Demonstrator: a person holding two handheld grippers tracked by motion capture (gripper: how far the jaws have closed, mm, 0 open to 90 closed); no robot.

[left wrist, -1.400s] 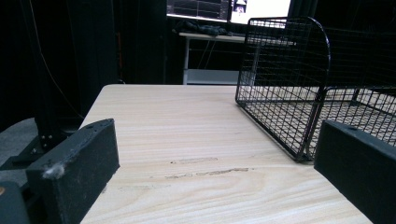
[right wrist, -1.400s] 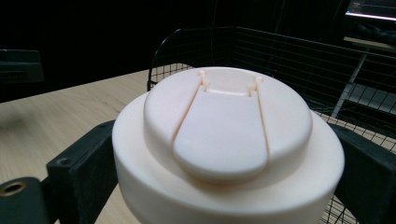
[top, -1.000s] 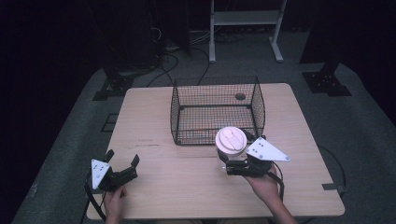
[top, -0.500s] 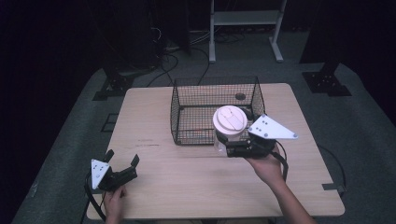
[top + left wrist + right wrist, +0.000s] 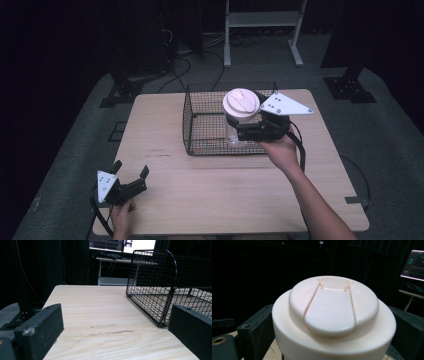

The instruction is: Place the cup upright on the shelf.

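Right gripper [image 5: 239, 131] clamped on clear plastic jar with cream flip-top lid [image 5: 241, 103], jar upright, held above black wire basket [image 5: 200, 131] on light wooden table [image 5: 225, 185]. Left gripper [image 5: 131, 172] rests near table's front left corner, jaws wide apart, holding nothing, well apart from basket.

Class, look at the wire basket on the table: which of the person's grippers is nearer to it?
Right. The right gripper, shut on the white-lidded jar, is held over the wire basket at its right side. The left gripper rests open near the table's front left corner, well apart.
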